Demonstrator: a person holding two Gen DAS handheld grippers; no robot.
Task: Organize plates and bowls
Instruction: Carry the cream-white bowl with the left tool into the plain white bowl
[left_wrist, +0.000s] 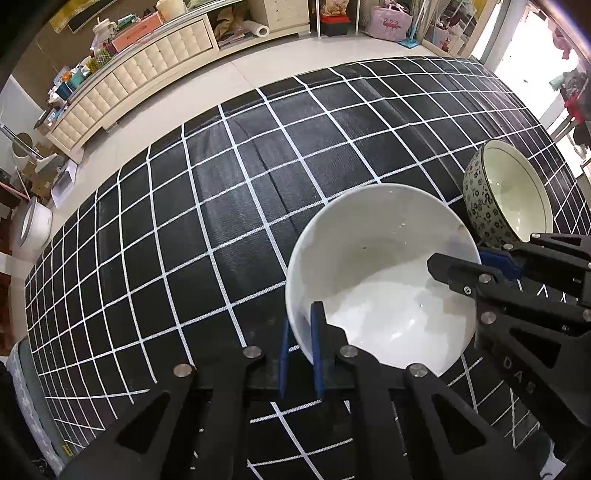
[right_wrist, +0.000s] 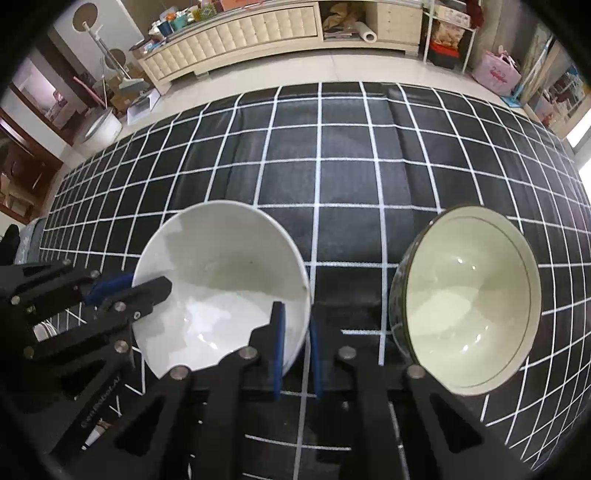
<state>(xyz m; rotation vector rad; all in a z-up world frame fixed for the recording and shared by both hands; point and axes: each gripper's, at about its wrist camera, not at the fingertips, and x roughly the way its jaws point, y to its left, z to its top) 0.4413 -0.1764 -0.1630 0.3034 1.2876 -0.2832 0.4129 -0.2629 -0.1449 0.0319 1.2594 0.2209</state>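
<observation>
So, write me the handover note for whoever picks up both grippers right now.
Left gripper: shut on the near-left rim of the white bowl.
Right gripper: shut on the opposite rim of the same white bowl, one finger inside, one outside.
Patterned bowl: stands apart on the checked cloth, to the right of the white bowl, untouched.
Done: white bowl gripped on both sides.
Left: nothing stacked yet; probably lift the white bowl and nest the two. No plates in view.

Pale tiled floor (right_wrist: 258, 88) runs to a long cream tufted cabinet (right_wrist: 236, 37) under bright daylight.
</observation>
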